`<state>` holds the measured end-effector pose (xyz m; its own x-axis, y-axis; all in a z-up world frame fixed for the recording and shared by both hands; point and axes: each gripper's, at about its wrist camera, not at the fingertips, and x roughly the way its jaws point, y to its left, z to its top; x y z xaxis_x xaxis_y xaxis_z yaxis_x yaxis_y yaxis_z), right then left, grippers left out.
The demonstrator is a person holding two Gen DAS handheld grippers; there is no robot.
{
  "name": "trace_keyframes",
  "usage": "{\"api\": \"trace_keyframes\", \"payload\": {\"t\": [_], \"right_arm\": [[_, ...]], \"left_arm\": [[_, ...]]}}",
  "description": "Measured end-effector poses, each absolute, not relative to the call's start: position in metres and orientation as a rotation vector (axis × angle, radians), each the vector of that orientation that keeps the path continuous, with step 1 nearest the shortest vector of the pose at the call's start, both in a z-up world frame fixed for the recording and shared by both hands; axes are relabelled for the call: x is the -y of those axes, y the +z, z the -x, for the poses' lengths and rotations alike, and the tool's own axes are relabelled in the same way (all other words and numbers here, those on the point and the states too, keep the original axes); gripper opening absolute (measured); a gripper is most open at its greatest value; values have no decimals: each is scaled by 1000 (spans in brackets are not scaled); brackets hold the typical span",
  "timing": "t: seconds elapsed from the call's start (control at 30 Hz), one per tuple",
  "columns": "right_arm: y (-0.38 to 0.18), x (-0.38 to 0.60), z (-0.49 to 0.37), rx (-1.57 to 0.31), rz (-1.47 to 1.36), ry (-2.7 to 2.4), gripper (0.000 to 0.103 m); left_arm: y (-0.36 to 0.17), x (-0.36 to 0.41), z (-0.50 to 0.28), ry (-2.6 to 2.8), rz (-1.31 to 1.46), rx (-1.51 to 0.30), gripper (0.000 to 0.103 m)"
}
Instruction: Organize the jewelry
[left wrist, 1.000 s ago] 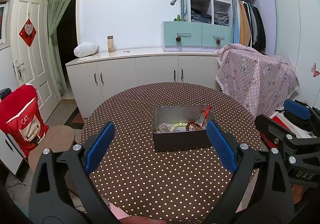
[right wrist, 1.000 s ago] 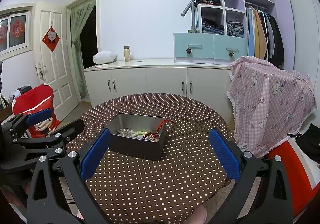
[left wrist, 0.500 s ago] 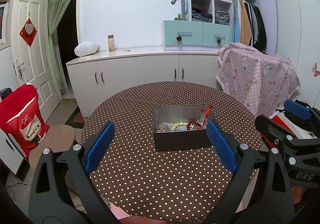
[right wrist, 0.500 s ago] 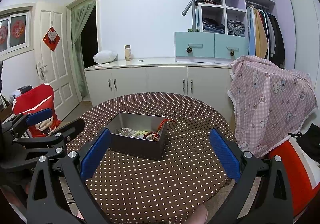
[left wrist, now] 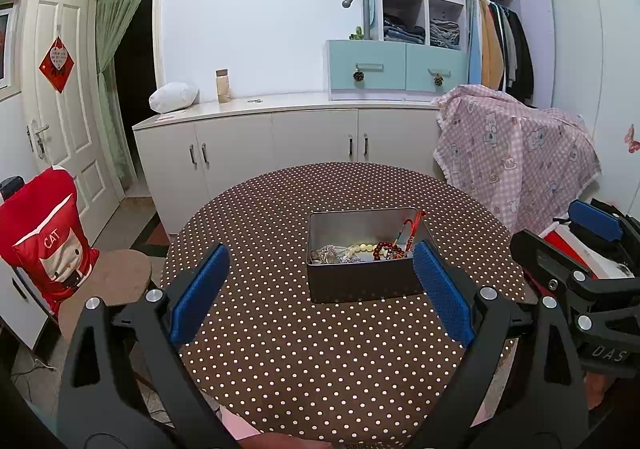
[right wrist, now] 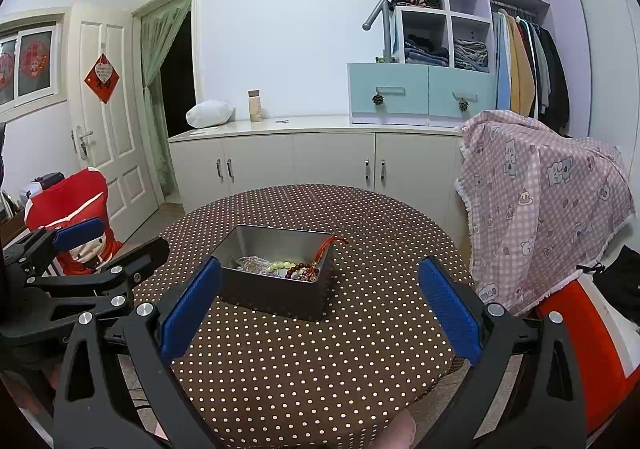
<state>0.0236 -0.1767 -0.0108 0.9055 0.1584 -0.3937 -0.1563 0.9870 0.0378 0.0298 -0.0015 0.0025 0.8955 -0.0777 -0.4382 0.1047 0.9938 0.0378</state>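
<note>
White walls all round; white panelled door (right wrist: 105, 137) at nine o'clock with a red diamond hanging (right wrist: 101, 77), green curtain (right wrist: 160, 97) over the dark doorway beside it. Low white sideboard (right wrist: 304, 157) at twelve o'clock — turquoise drawers (right wrist: 420, 95) on top, open cubby shelves (right wrist: 444, 37) above. Hanging clothes (right wrist: 528, 69) at two o'clock. Round polka-dot tablecloth (right wrist: 320, 361) in front — pink checked cloth (right wrist: 544, 201) at three o'clock.

I see both views evenly lit by cool, bluish indoor light, bright on the wall (left wrist: 260, 9) and softer on the tabletop (left wrist: 320, 349). Shadows are faint. The tin (right wrist: 276, 281) gives a dull sheen inside, no harsh glare. Focus is sharp mid-frame; fisheye bending curves the door (right wrist: 108, 117), and corners go black.
</note>
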Motion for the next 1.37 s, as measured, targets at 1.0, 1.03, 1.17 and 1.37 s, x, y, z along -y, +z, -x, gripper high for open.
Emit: {"api": "trace_keyframes", "payload": {"t": [1.0,1.03,1.17,1.37], "right_arm": [[-11,176,-23,-408,-6,162,95],[-11,177,-24,-408,-6,162,95],[-12,176,-23,-408,-5,160,95],[-13,175,-23,-412,-7,164,95]], "left_arm": [[1,-2,-30,-93,-63,-455,92],[1,-2,-30,-93,-62,-456,92],[1,-2,-30,-93,-62,-456,92],[2,-1,-31,-94,-64,-456,92]]}}
